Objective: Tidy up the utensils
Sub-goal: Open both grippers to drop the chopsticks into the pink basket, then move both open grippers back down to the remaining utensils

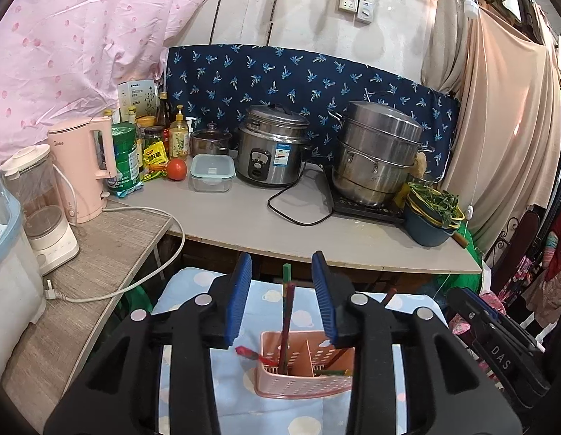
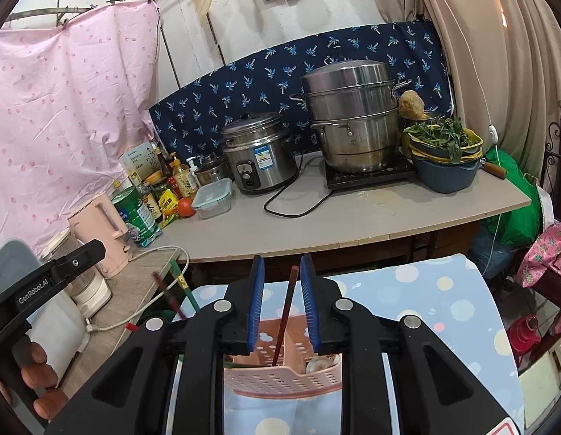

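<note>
Pink utensil basket (image 1: 304,373) sits on a blue dotted cloth (image 1: 265,311), below the counter (image 1: 265,224) edge. Left gripper (image 1: 282,301) fingers part-open – a red-green chopstick (image 1: 287,322) stands in the basket between the pads, not pinched. Right gripper (image 2: 279,304) fingers narrow, a dark red chopstick (image 2: 285,320) upright in the gap, pads clear of it (its lower end is in the basket (image 2: 280,377)). A spoon (image 2: 318,364) lies in the right-hand compartment.
</note>
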Demonstrator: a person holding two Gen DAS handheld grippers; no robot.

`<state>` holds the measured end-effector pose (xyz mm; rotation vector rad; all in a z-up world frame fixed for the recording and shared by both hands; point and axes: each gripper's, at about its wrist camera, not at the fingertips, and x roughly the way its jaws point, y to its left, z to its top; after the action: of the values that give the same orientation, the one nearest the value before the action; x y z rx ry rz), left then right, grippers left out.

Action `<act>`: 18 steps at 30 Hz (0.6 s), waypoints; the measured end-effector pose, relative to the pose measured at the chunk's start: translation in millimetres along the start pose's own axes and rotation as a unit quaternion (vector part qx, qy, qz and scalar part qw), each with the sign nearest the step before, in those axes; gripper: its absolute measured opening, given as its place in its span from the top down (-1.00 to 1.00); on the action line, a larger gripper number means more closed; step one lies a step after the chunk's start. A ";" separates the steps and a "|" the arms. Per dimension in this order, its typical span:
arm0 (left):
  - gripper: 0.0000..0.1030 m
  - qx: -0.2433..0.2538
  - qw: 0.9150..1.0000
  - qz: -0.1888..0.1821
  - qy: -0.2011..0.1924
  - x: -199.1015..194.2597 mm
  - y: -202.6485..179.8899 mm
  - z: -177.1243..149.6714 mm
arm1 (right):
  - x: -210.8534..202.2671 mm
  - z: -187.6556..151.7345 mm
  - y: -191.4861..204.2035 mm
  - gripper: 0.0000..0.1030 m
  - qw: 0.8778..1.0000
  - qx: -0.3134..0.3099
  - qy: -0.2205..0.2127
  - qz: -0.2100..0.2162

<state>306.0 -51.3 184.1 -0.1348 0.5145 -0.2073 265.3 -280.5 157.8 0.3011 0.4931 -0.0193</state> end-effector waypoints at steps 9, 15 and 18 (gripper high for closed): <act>0.35 0.010 1.000 0.011 0.006 -15.8 -2.0 -12.5 | -25.5 -17.0 9.7 0.51 1.000 -0.015 -0.003 0.005; 0.35 0.015 1.000 0.016 0.010 -31.4 -1.3 -26.6 | -46.7 -38.4 13.4 0.45 1.000 -0.023 0.003 0.009; 0.32 0.016 1.000 0.019 0.017 -39.6 1.4 -38.1 | -57.0 -55.6 11.8 0.45 1.000 -0.021 0.015 0.013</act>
<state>253.5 -43.6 169.7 -0.0901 0.5466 -0.1818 190.3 -256.3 141.3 0.2668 0.5193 0.0220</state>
